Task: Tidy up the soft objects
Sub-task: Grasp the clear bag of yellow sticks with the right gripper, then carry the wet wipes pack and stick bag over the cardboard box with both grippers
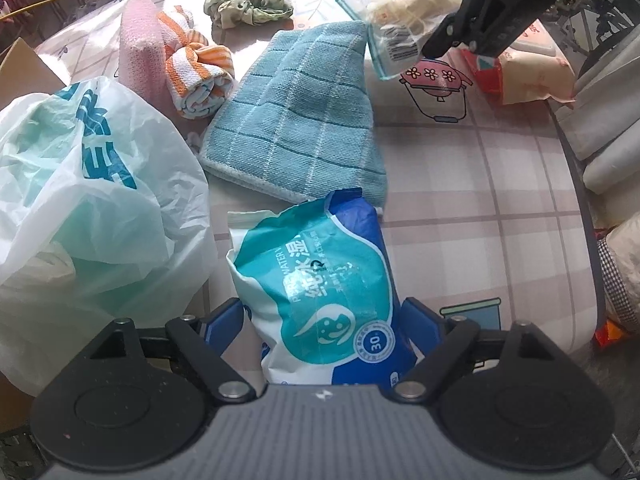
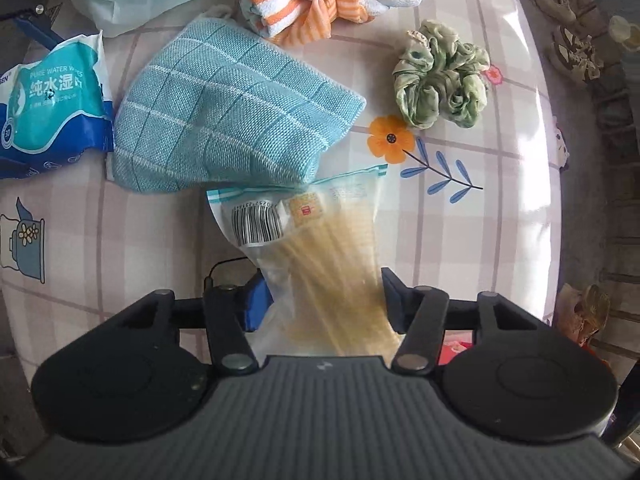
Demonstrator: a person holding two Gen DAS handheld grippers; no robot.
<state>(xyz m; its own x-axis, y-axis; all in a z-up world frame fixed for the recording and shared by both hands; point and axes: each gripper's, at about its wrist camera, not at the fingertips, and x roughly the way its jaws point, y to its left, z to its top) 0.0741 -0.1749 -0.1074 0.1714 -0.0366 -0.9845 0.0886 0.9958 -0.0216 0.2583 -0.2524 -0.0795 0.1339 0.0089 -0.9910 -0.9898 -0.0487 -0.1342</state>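
My left gripper (image 1: 324, 320) points down at the table and is shut on a blue-and-teal wet wipes pack (image 1: 320, 288), whose far end lies over the edge of a blue checked cloth (image 1: 296, 112). My right gripper (image 2: 324, 300) is shut on a clear packet of pale yellow sheets (image 2: 320, 240), squeezed narrow between the pads. The packet's barcode end touches the blue checked cloth (image 2: 228, 120). In the left wrist view the right gripper (image 1: 448, 40) holds the clear packet (image 1: 396, 32) at the far right. An orange-striped towel (image 2: 328, 4) and a green scrunchie (image 2: 440, 76) lie beyond.
A crumpled white-and-green plastic bag (image 1: 80, 184) fills the left side, with a pink foam piece (image 1: 140, 48) and a cardboard box (image 1: 20, 64) behind it. A cream and orange tissue pack (image 1: 532, 72) lies far right. The table edge (image 1: 580, 200) curves down the right.
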